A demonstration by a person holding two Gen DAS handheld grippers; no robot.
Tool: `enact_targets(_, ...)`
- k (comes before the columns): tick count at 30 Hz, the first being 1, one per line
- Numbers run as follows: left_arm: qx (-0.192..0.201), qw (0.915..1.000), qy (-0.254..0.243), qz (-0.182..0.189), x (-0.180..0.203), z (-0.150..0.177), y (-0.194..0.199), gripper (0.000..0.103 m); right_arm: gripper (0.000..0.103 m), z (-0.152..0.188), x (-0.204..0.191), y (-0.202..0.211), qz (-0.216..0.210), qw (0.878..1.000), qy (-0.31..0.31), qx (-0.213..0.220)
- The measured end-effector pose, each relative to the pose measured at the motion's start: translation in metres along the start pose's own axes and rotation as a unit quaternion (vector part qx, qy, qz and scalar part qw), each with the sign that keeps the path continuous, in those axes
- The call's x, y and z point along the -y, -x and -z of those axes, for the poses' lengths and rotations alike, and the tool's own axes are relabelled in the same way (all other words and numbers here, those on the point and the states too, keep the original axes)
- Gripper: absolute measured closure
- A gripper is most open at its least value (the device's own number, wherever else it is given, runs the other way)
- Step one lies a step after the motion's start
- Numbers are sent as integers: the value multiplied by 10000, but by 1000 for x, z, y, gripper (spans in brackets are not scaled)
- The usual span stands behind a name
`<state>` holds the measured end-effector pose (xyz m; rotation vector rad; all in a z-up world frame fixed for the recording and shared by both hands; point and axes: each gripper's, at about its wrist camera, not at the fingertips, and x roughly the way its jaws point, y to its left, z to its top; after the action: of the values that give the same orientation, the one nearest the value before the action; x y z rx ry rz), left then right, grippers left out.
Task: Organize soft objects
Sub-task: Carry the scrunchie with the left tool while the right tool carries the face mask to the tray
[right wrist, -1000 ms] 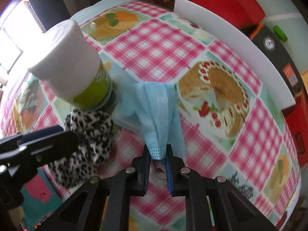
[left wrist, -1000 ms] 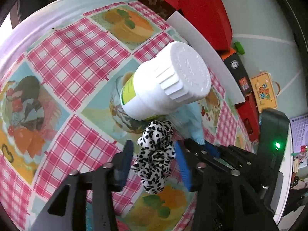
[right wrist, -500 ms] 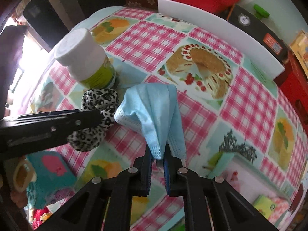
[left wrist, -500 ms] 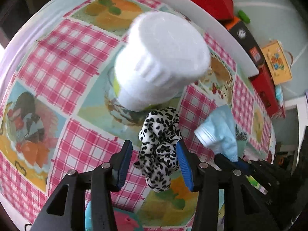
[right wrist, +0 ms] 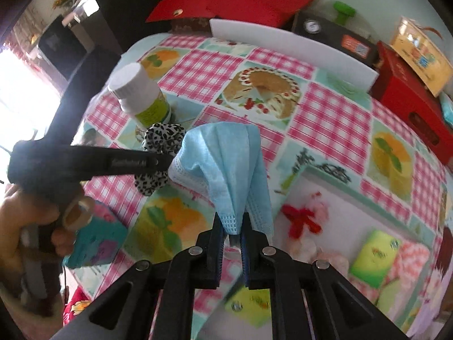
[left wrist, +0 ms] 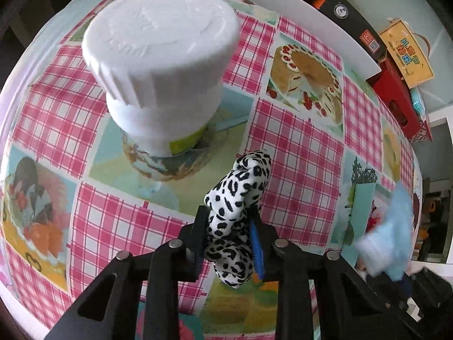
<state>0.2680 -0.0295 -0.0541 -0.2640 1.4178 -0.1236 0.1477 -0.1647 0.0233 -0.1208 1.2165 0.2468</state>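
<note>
Left hand-held gripper (left wrist: 228, 236): its jaws have just been closing, and the pads now press from both sides on the black-and-white leopard-print fabric scrunchie (left wrist: 237, 215); the gripper points steeply down at the desk.
Scrunchie: bunched between the left pads, one end sticking out past the fingertips, the other hanging below them; it sits just beside the bottle in both views.
Right hand-held gripper (right wrist: 232, 236): jaws nearly together, clamped on the edge of the light blue pleated face mask (right wrist: 226, 167).
Face mask: held up off the desk, fanning out from the pinched edge; in the left wrist view it shows as a blurred blue shape at the right edge (left wrist: 388, 240).
Bottle: a white plastic bottle with a wide ribbed cap and a green label (left wrist: 161, 65), standing upright on the desk, apart from the mask.
Desk (left wrist: 300, 175): covered with a pink checked cloth printed with cakes and fruit.
Tray: a white shallow box (right wrist: 365, 218) on the near right of the desk, with a red ribbon bow (right wrist: 301, 218) and a green packet (right wrist: 375, 257) in it.
Person: a hand (right wrist: 42, 226) grips the left tool's handle at the left of the right wrist view.
Beyond the desk: red boxes (right wrist: 413, 104) and a white board (right wrist: 291, 48) along the far edge.
</note>
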Motion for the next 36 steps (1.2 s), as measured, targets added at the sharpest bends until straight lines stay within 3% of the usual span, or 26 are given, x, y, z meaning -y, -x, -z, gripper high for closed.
enact_targets(9,441,9988,31,198,7,26,38,79,92,21,9,33,190,9980,-492,357)
enact_targets(14,774,9955,-98,545,7,38,74,79,92,51,29,52,302,9946,-844,520)
enact_targets(19,948,9899,-501,927,35,64,98,79,92,82,45,64,515,9910,-1099,573)
enact_targets(24,897,9835,-1062,1157,77,91,101,79,92,109,64,67,771,9855,-1415,522)
enact_targets(31,555,9786,-1597,1170,122,119,80,78,92,129,84,58,1205,9787,-1630,327)
enact_targets(36,379,9750,-1859,1154,140,132,66,78,91,138,97,50,1276,9754,-1785,218)
